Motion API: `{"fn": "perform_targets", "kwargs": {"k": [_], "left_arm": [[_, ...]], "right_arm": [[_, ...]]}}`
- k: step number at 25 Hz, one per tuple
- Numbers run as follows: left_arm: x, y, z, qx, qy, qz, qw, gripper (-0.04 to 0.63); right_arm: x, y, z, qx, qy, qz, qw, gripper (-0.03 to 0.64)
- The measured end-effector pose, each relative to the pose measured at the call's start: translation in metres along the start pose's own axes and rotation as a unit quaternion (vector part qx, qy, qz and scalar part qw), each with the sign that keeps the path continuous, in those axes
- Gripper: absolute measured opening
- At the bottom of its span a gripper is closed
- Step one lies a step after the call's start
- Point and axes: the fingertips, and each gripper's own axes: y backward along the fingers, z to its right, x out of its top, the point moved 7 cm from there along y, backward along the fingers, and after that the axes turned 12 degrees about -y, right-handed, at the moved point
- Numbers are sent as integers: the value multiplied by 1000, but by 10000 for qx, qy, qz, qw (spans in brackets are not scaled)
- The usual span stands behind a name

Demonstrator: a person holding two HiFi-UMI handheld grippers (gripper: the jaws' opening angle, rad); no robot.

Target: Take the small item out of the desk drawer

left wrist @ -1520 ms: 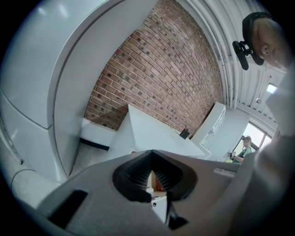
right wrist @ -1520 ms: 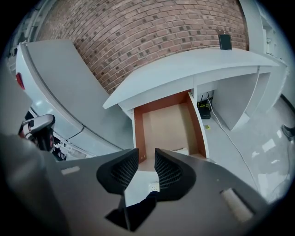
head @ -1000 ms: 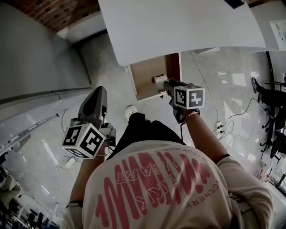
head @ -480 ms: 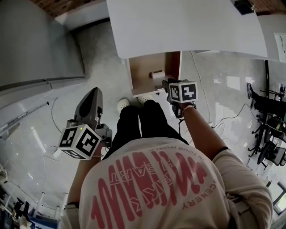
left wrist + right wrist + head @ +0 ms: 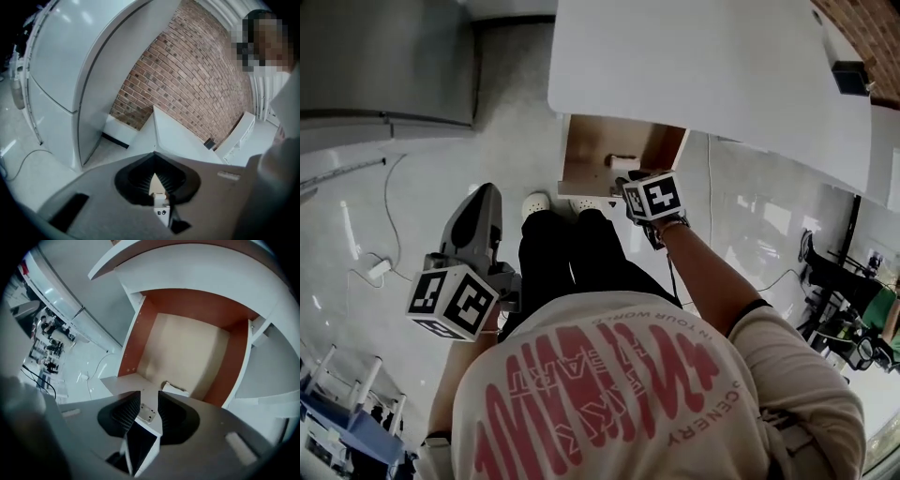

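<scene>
hanging low with the left gripper pinched shut, empty. easing the right gripper jaws open off the drawer front between them. just past, small item in the drawer: looks light, papery, so pinch gently mid-body.

Desk top, 12 o'clock: white. Drawer: tan base, red-brown sides. Small item: whitish. Shirt, 6 o'clock: cream w/ red lettering. Trousers: black. Shoes: white. Floor, 9 o'clock: glossy pale grey. Wall: red brick.
</scene>
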Motion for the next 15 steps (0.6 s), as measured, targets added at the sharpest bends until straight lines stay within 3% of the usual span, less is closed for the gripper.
{"fn": "perform_targets", "kwargs": {"k": [10, 15], "left_arm": [[-31, 26, 15, 1077, 342, 242, 9933, 6], [-38, 30, 21, 1362, 497, 364, 9888, 6]], "right_arm": [[13, -48, 13, -33, 1418, -642, 9878, 144], [15, -63, 25, -134, 1846, -800, 9795, 152]]}}
